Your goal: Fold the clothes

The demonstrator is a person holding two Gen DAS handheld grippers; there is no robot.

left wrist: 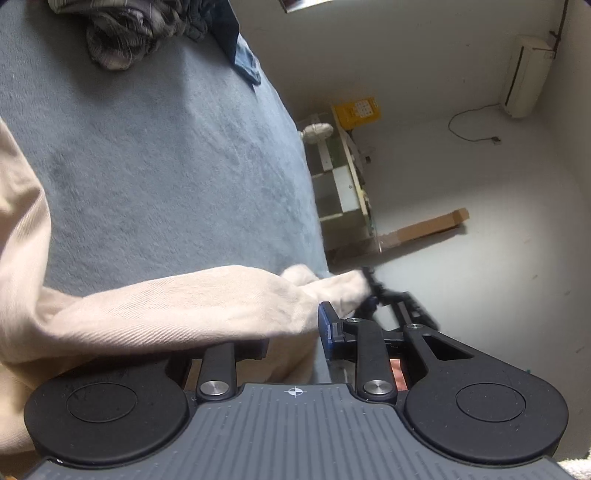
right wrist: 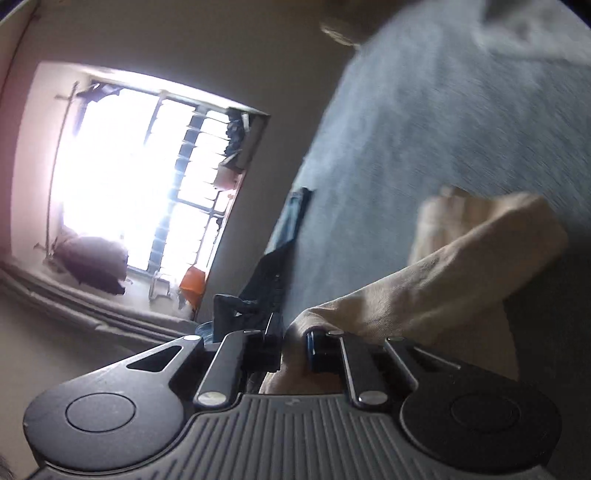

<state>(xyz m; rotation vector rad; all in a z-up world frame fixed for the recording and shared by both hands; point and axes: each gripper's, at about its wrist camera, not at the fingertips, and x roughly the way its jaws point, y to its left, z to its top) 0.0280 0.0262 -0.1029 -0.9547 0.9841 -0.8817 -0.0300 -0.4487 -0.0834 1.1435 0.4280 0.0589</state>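
While pinched, ribbed beige cloth (left wrist: pixel 177 306) (bunched), fuzzy blanket (left wrist: pixel 166 166)

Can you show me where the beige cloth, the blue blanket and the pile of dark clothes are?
beige cotton cloth (left wrist: pixel 184 306), left wrist view, on its stretched middle fold.
blue fuzzy blanket (left wrist: pixel 166 166), left wrist view, on a bare patch.
crumpled dark clothes pile (left wrist: pixel 125 33), left wrist view, on its striped front.

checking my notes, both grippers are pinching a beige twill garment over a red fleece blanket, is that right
Not quite: the fleece blanket is grey-blue, not red, as the left wrist view shows. The rest holds: the left gripper and the right gripper are each shut on the beige twill garment above it.
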